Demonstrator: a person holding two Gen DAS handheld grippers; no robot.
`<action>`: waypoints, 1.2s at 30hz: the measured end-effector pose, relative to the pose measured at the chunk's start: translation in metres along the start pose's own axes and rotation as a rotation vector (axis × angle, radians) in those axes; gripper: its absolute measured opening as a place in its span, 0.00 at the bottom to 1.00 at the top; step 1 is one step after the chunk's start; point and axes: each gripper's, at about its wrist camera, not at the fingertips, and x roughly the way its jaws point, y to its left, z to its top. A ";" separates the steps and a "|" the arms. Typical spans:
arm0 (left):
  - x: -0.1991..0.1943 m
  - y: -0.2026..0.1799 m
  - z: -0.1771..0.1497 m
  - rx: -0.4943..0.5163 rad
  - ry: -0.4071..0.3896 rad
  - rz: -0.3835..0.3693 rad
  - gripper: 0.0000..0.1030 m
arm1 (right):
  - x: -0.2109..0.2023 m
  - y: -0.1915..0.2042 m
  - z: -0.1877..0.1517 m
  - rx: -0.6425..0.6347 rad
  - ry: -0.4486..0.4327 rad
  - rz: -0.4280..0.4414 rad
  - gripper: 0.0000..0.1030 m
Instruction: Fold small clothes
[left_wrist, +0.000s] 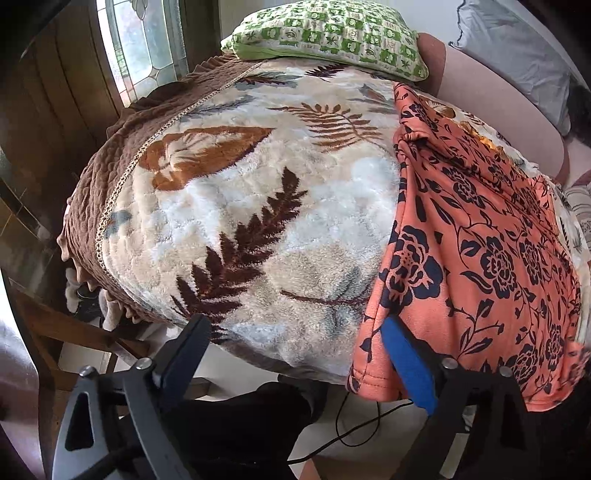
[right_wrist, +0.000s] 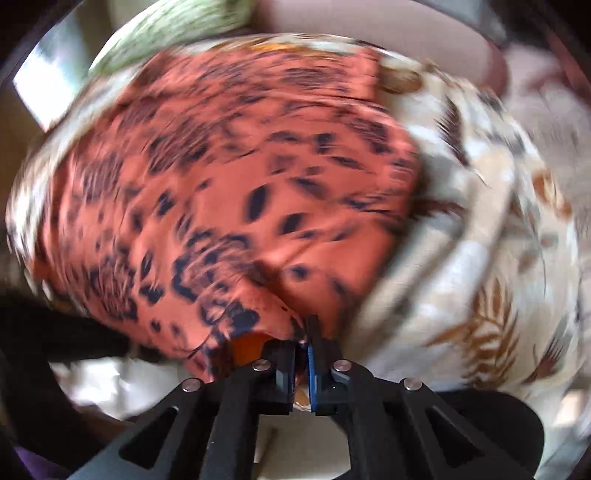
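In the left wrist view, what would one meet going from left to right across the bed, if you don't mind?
Window → brown quilted border → leaf-print blanket → orange floral garment.

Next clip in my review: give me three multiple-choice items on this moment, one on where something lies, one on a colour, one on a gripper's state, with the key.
1. Where does the green checked pillow lie?
A. At the far end of the leaf-print blanket
B. On the floor
C. On top of the garment

2. What colours are the floral garment?
A. White with red dots
B. Orange with dark navy flowers
C. Plain green

3. How do the grippers stand?
A. Both open
B. Both shut
C. Left gripper open, right gripper shut on cloth

Key: 1 A, the pillow sits past the blanket's far edge; 2 B, the print shows clearly in the left wrist view; 3 C, the left fingers are spread wide, the right ones pinch the garment's edge.
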 end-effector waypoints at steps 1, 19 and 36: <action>0.000 -0.001 -0.001 0.005 0.003 -0.002 0.87 | -0.006 -0.017 0.003 0.060 -0.010 0.031 0.04; 0.047 -0.042 -0.018 0.068 0.146 -0.156 0.67 | -0.008 -0.040 0.001 0.217 -0.020 0.223 0.04; 0.007 -0.024 0.020 0.014 0.086 -0.524 0.07 | -0.050 -0.071 0.033 0.326 -0.101 0.409 0.04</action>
